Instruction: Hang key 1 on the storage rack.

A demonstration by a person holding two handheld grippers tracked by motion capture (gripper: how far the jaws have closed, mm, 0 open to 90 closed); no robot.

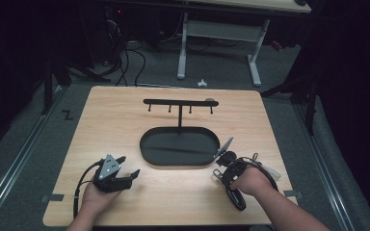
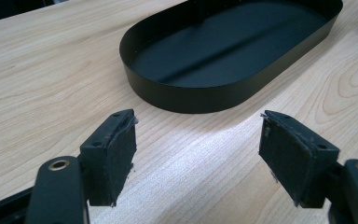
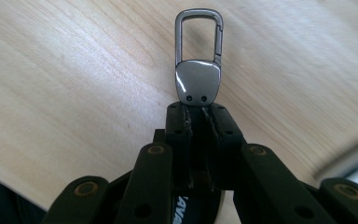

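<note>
Landmark: a black oval tray [image 1: 179,147] sat at the middle of the light wooden table [image 1: 111,115], with a thin post rising from its far edge to a black crossbar with small hooks [image 1: 180,102].
Left gripper: the left gripper [image 1: 121,173] lay near the tray's near-left end, held in the person's left hand [image 1: 94,196]; its jaws stood wide apart with bare table between the pads [image 2: 121,154], nothing in them.
Right gripper: the right gripper [image 1: 219,166] was just beside the tray's near-right end, held in the right hand [image 1: 250,182]; its jaws were pressed together on the base of a metal carabiner clip [image 3: 198,60].
Clip: it stuck out straight past the jaw tips, its loop end farthest from the gripper, over the wood by the tray's right end.
</note>
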